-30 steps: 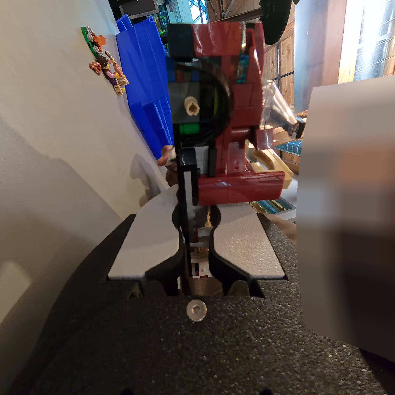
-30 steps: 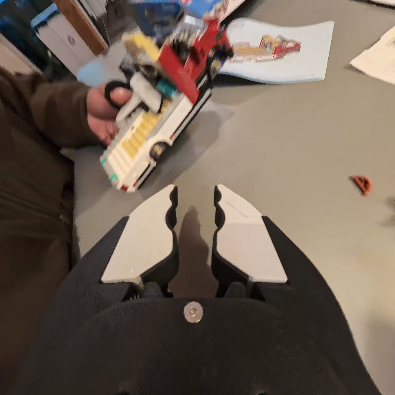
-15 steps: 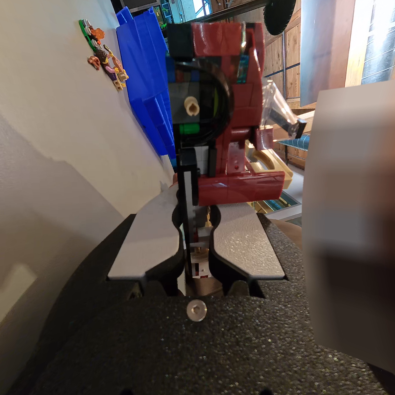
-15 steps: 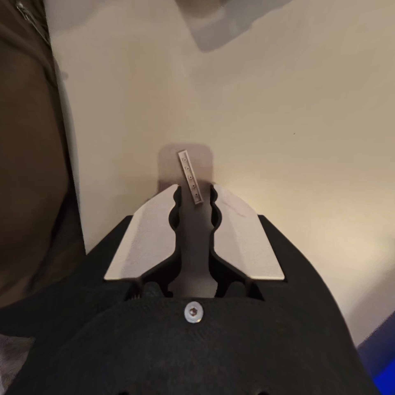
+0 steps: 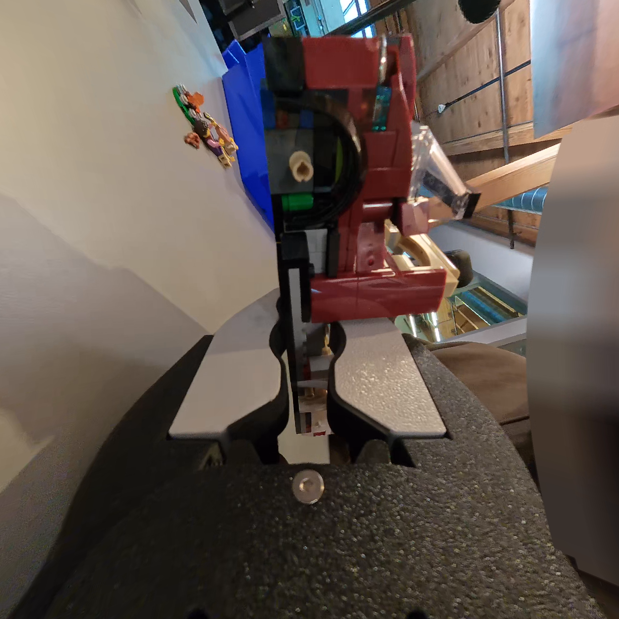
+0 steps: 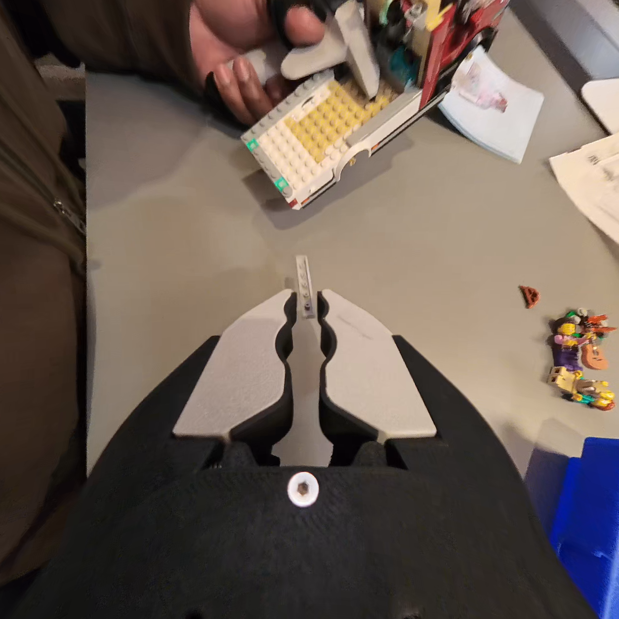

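My left gripper (image 5: pixel 308 321) is shut on a brick-built vehicle (image 5: pixel 355 67) with a dark red body, gripping its black and grey edge and holding it in the air. The right wrist view shows the same vehicle (image 6: pixel 328 134) with its white and yellow studded floor, held tilted above the grey table (image 6: pixel 167 234) by a hand (image 6: pixel 241 40) on the left gripper. My right gripper (image 6: pixel 306 296) is shut on a thin light grey plate (image 6: pixel 304 284). The plate sticks out forward from the fingertips, raised off the table with its shadow below.
Toy figures (image 6: pixel 579 358) and a small brown piece (image 6: pixel 531 296) lie on the table at the right. A blue bin (image 6: pixel 589 502) stands at the lower right. A booklet (image 6: pixel 492 110) and loose papers (image 6: pixel 596 181) lie at the far right. A person's dark sleeve fills the left edge. My hands' fingertips stand some 15 cm from each other.
My right gripper came down over the grey plate on the table, its pads closed on it, and it has lifted the plate. My left gripper has kept its hold on the vehicle.
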`<act>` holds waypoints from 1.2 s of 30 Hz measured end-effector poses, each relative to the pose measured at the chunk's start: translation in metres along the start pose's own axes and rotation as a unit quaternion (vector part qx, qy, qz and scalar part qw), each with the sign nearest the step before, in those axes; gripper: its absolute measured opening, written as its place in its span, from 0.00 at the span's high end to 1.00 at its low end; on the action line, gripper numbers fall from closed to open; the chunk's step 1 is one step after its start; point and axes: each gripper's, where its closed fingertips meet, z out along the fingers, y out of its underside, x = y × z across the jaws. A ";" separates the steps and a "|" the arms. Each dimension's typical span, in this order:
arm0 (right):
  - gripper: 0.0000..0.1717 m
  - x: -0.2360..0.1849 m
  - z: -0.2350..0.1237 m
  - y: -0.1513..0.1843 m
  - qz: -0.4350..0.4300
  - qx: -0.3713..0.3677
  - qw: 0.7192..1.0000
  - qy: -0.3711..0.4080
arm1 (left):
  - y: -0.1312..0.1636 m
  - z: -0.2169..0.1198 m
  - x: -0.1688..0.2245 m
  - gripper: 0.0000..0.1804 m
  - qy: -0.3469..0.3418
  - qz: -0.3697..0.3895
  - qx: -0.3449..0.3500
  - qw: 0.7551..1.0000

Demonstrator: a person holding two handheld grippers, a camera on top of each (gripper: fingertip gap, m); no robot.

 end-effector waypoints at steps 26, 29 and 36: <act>0.86 -0.004 0.049 0.044 0.154 -0.157 0.972 0.088 | 0.000 -0.002 -0.008 0.88 -0.014 -0.051 0.027 0.998; 0.93 -0.009 0.052 0.042 0.155 -0.161 0.971 0.080 | -0.002 -0.004 -0.010 0.88 -0.020 -0.058 0.042 0.997; 0.96 -0.005 0.056 0.038 0.175 -0.154 0.970 0.074 | -0.007 -0.007 -0.013 0.88 -0.012 -0.086 0.066 0.994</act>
